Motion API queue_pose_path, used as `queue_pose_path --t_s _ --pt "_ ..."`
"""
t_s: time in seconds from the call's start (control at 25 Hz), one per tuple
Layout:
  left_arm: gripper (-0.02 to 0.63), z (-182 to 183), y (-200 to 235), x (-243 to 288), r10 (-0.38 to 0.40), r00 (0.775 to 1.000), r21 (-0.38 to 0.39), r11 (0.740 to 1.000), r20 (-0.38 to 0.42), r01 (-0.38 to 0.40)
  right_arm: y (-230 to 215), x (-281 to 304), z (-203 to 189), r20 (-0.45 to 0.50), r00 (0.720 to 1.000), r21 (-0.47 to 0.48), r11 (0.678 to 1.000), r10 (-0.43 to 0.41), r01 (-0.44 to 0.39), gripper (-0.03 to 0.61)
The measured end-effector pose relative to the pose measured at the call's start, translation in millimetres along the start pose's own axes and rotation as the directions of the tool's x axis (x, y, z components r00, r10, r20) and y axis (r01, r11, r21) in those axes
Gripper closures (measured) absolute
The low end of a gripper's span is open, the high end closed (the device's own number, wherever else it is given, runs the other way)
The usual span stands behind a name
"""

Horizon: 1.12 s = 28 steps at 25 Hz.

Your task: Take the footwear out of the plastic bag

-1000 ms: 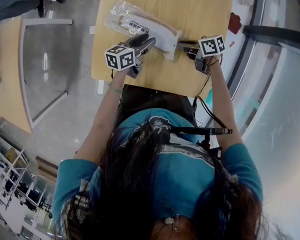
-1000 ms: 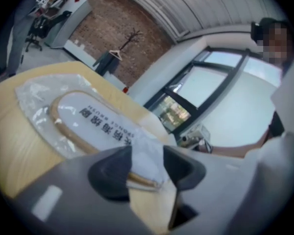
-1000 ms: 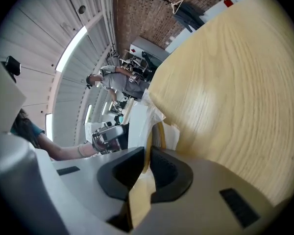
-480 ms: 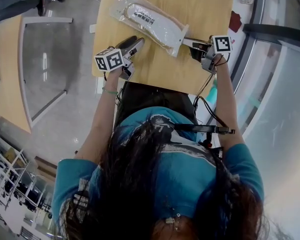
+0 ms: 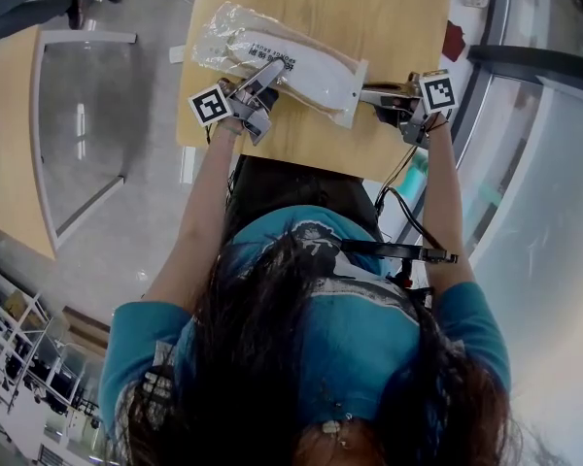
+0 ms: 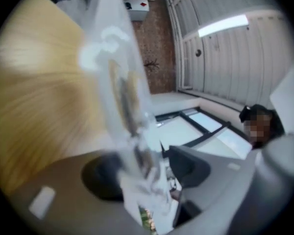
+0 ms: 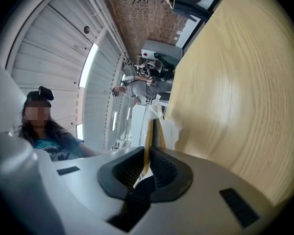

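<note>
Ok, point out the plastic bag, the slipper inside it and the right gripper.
plastic bag (image 5: 214, 39): head view, crinkled clear end beyond the slipper.
slipper (image 5: 306, 71): head view, its white middle.
right gripper (image 7: 147, 163): right gripper view, between its jaws, shut on the plastic bag's edge.

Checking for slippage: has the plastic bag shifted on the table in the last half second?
Yes. The plastic bag has slid toward the near edge of the table, its left end swinging out to the table's left edge.
</note>
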<state>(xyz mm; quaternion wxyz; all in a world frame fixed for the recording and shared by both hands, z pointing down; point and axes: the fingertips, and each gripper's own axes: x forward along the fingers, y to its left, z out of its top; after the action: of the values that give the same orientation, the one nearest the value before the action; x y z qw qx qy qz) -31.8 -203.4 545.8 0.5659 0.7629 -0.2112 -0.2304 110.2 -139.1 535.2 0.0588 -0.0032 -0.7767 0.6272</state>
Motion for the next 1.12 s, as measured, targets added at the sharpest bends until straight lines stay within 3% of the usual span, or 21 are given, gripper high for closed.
queue_pose_path --t_s 0.08,0.16,0.24,0.4,0.48,0.8,0.88,1.0,1.12 --pt "0.359 -1.4 -10.1 4.3 -0.049 0.999 -0.025 0.998 0.0 0.049 2.0 4.5 -4.1 -0.025 1.0 -0.02 1.0 -0.016 0.016 0.534" --pt "0.468 3.2 -14.7 1.6 -0.052 0.998 -0.03 0.998 0.028 0.053 5.1 11.8 -1.3 -0.011 0.999 -0.045 0.998 -0.039 0.039 0.532" --pt "0.497 10.2 -16.6 -3.0 -0.052 0.996 -0.024 0.998 0.067 0.054 8.3 15.5 5.2 0.026 0.998 -0.088 0.994 -0.064 0.066 0.532" --pt "0.511 21.7 -26.0 -6.4 -0.123 0.985 -0.034 0.991 0.124 0.128 19.3 9.2 22.7 0.142 0.985 -0.22 0.967 -0.096 0.126 0.521" --pt "0.514 29.2 -36.0 -11.5 -0.174 0.975 -0.037 0.983 0.141 0.181 27.1 13.1 28.4 0.175 0.979 -0.253 0.956 -0.102 0.145 0.45" --pt "0.522 54.5 -58.7 -26.5 -0.269 0.929 -0.078 0.952 0.253 0.297 44.3 29.6 49.2 0.251 0.961 -0.266 0.947 -0.114 0.182 0.407" --pt "0.522 55.7 -58.7 -28.0 -0.286 0.918 -0.092 0.943 0.274 0.321 44.6 30.8 46.4 0.234 0.966 -0.27 0.947 -0.111 0.174 0.407" --pt "0.522 54.3 -56.2 -28.8 -0.29 0.916 -0.1 0.94 0.276 0.328 48.7 35.9 37.0 0.19 0.975 -0.317 0.933 -0.112 0.168 0.407" --pt "0.522 55.9 -54.6 -30.2 -0.298 0.907 -0.106 0.934 0.299 0.341 49.9 36.9 41.1 0.231 0.965 -0.339 0.919 -0.126 0.201 0.408"
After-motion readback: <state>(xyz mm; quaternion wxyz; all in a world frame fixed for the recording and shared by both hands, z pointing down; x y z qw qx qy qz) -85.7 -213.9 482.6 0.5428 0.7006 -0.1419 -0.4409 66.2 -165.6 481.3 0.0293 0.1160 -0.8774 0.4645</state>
